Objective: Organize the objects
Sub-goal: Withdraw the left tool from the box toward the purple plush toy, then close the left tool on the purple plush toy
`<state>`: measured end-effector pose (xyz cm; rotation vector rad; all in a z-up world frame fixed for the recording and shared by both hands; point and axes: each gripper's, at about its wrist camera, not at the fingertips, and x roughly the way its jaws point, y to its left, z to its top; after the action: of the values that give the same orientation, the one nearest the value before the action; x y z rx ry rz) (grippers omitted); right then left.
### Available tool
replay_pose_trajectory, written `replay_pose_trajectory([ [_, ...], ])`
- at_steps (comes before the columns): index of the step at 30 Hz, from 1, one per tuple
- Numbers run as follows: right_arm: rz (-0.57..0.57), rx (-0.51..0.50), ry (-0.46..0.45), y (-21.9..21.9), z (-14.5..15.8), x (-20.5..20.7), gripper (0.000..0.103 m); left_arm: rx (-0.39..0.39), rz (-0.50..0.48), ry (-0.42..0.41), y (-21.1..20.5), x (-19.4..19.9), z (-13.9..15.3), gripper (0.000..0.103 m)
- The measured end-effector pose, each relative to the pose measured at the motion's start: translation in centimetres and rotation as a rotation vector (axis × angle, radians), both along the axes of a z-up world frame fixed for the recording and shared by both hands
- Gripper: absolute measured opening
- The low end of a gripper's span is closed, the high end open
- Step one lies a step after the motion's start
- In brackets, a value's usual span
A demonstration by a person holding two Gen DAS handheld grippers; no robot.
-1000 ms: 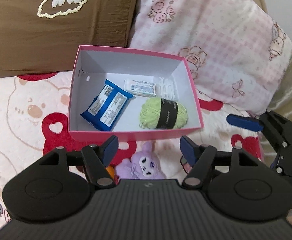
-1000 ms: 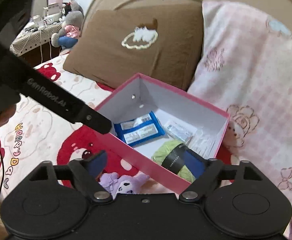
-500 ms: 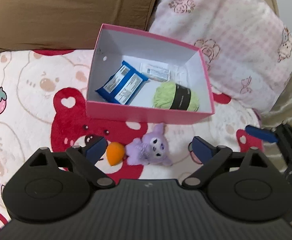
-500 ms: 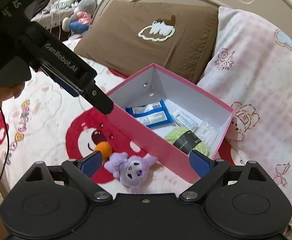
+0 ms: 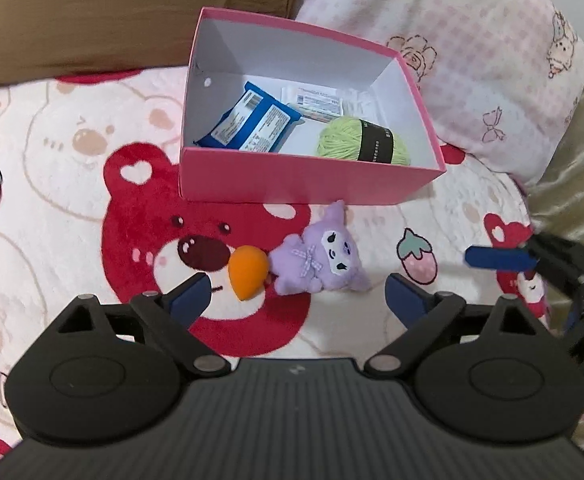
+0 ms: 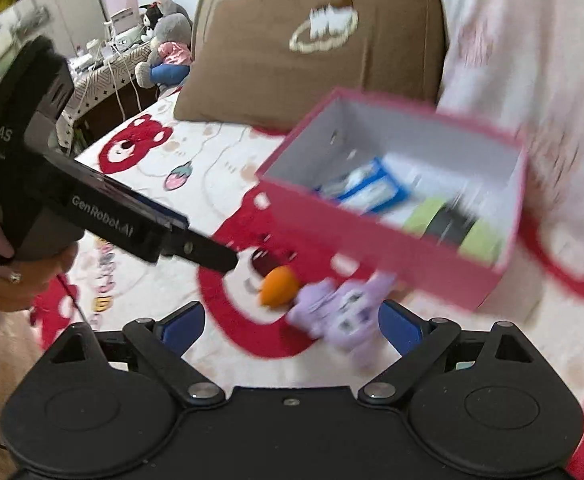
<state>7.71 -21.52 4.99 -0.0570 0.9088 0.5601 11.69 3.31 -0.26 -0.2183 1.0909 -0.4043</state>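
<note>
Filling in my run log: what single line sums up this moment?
left tongs: open, empty | right tongs: open, empty | purple plush, orange piece: on blanket | pink box: partly filled

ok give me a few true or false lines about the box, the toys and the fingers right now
1. The purple plush toy lies inside the pink box. False: it lies on the blanket in front of the box.
2. A green yarn ball sits in the box. True.
3. The left gripper clamps the orange toy. False: its fingers stand wide, holding nothing.
4. A blue packet is in the box. True.
5. The right gripper is open. True.
</note>
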Motion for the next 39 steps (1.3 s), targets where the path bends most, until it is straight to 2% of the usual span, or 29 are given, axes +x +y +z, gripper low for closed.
replay_pose_trajectory([
  [4, -0.045, -0.001, -0.008, 0.3, -1.6, 0.0, 0.096, 0.005, -0.009, 0.002, -0.2, -0.1, -0.7, 0.094],
  [7, -0.086, 0.06, -0.002, -0.2, -3.0, 0.3, 0.096, 0.027, -0.015, 0.007, -1.0, -0.4, -1.4, 0.093],
  [10, -0.159, 0.126, 0.08, -0.8, -4.7, 0.9, 0.096, 0.018, -0.02, 0.017, -1.6, -0.8, -2.2, 0.092],
  [12, -0.172, 0.131, 0.115, -0.7, -5.7, 1.0, 0.096, 0.021, -0.008, 0.012, -1.7, -0.9, -2.7, 0.092],
  [17, -0.126, 0.011, 0.047, 0.7, -6.6, 0.3, 0.096, 0.023, 0.02, -0.026, -1.9, -1.2, -4.2, 0.09],
  [22, -0.044, -0.121, -0.06, 1.8, -7.2, -0.2, 0.096, -0.055, 0.051, -0.05, -1.7, -0.9, -6.3, 0.088],
  [27, -0.017, -0.185, -0.133, 2.0, -8.3, 0.0, 0.096, -0.025, -0.013, -0.057, -3.1, -1.1, -8.4, 0.07],
  [31, 0.0, -0.292, -0.139, 2.1, -10.7, 0.3, 0.095, -0.035, -0.035, -0.062, -4.0, -1.1, -9.5, 0.07],
  [35, -0.003, -0.277, -0.125, 1.3, -11.7, 0.3, 0.095, -0.022, -0.039, -0.111, -4.5, -1.3, -9.8, 0.067],
  [39, -0.017, -0.225, -0.129, 0.5, -12.1, 0.6, 0.095, -0.03, -0.031, -0.107, -4.6, -1.0, -10.4, 0.065],
])
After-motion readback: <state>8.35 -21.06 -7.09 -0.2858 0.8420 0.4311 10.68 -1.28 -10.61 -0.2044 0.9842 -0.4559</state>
